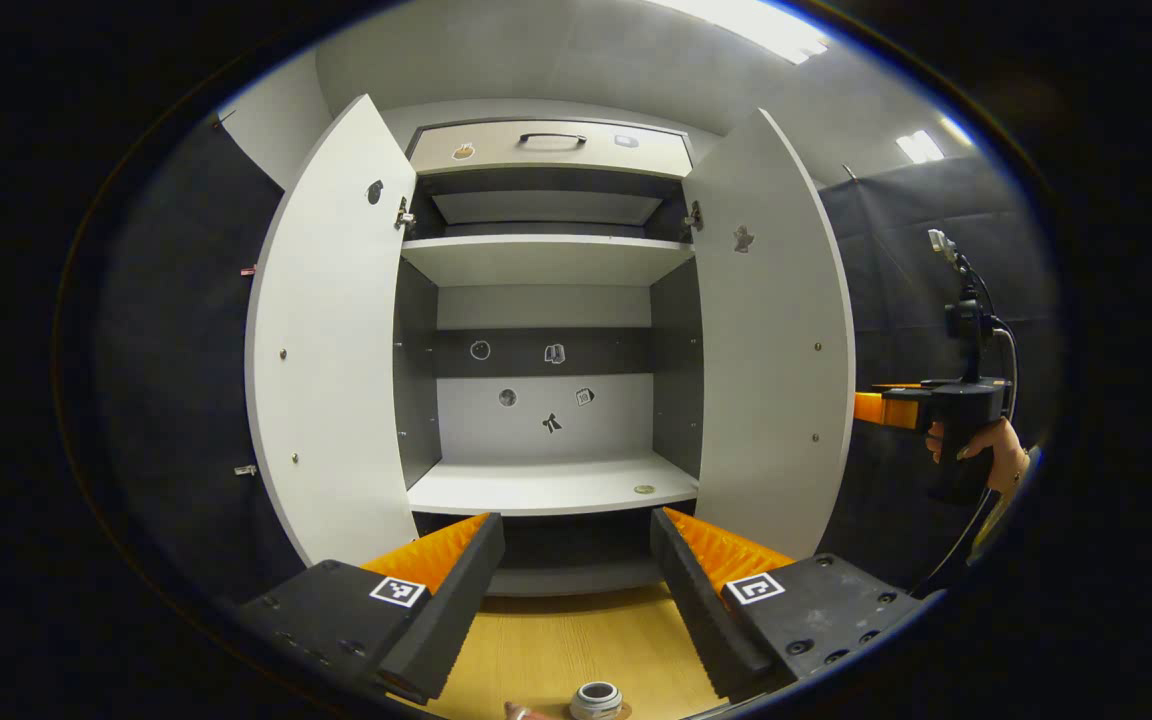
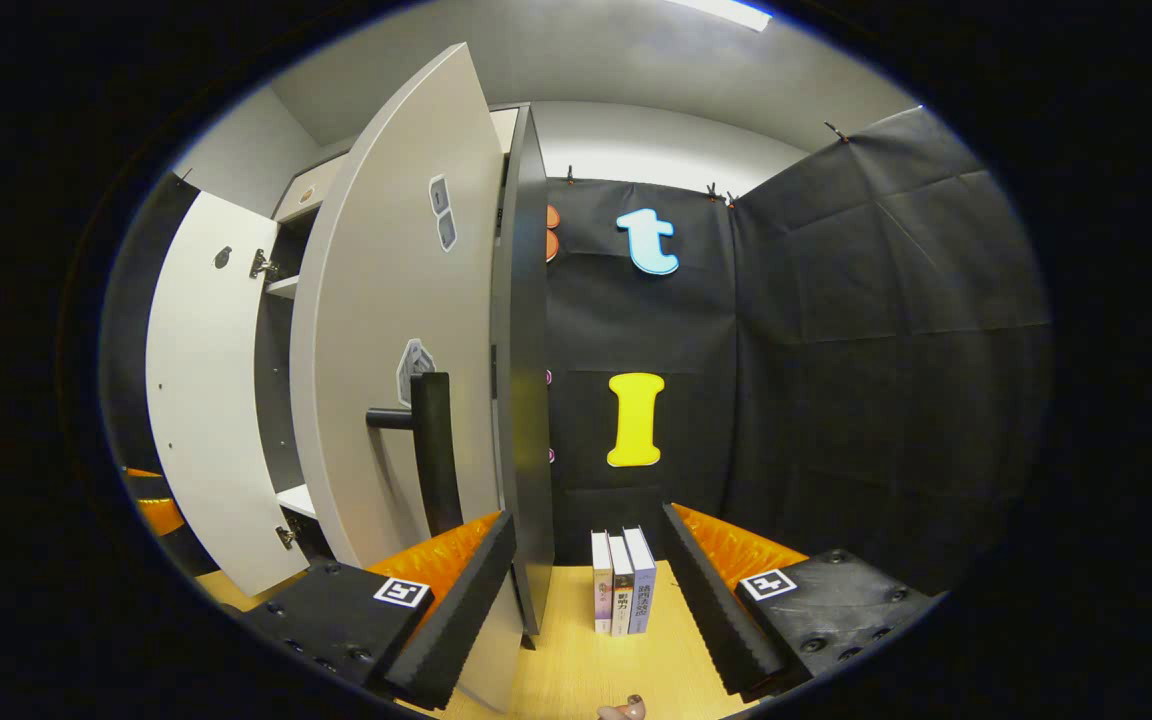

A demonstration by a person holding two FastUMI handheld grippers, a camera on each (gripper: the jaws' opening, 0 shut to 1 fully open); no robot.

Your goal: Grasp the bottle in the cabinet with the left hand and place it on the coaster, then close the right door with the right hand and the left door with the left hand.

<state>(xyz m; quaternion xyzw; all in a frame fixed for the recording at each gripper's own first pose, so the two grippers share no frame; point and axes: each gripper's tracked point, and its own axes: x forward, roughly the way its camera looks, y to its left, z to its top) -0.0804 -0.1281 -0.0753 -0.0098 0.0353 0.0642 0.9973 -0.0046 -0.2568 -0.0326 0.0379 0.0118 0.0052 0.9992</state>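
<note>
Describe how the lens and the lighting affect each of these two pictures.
Left gripper view: fisheye bends the open cabinet doors outward; ceiling lights blow out white; the bottle is cut off at the bottom edge. Right gripper view: the right door bows strongly; everything stays sharp.

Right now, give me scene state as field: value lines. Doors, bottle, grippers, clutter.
left door: open
right door: open, handle just ahead of right gripper
cabinet shelves: bare apart from stickers
bottle: out of cabinet, top visible on table
left gripper: open, facing cabinet
right gripper: open, behind right door
clutter: three books upright on table
</note>
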